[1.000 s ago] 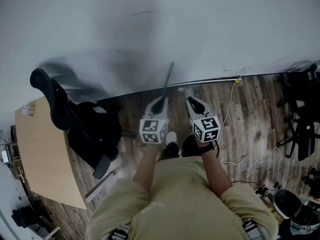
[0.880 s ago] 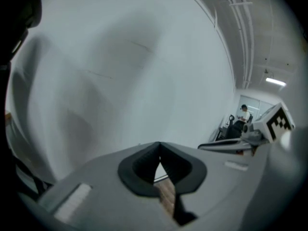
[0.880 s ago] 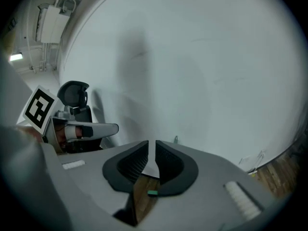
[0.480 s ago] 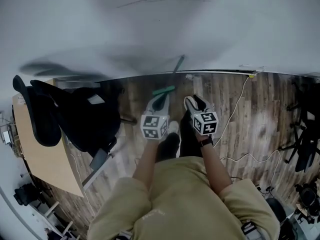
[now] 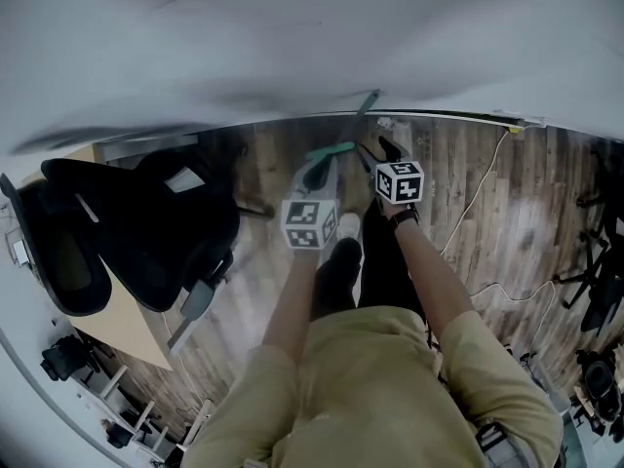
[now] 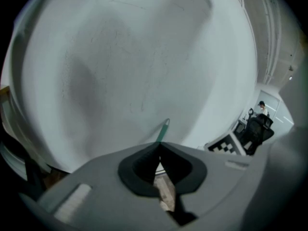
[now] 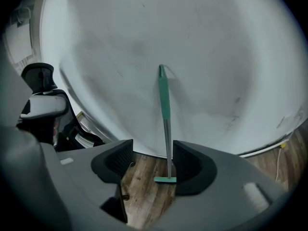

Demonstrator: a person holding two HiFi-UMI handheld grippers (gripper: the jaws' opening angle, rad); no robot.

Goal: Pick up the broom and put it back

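The broom (image 7: pixel 165 100) stands nearly upright against the white wall (image 7: pixel 216 57), its green grip touching the wall high up and its small green head (image 7: pixel 165 179) resting on the wood floor (image 7: pixel 144 191) just in front of the baseboard. The right gripper (image 7: pixel 153 148) is letting go: its 2 jaws are opening, with the metal pole between them, close beside the right-hand pad but not pressed by either. The left gripper (image 6: pixel 159 146) is clenched, tips together, with nothing visibly pinched; the broom's grip shows just beyond its tips. The task looks nearly done, so the risk lies in the release. The lean is steep and only 2 contact points hold the broom, so the head could skid on the smooth floor or the grip could slide sideways along the wall. A pad catching the pole as the right gripper pulls back could tip it over. The black office chair (image 5: pixel 146 232) stands well apart to the left.
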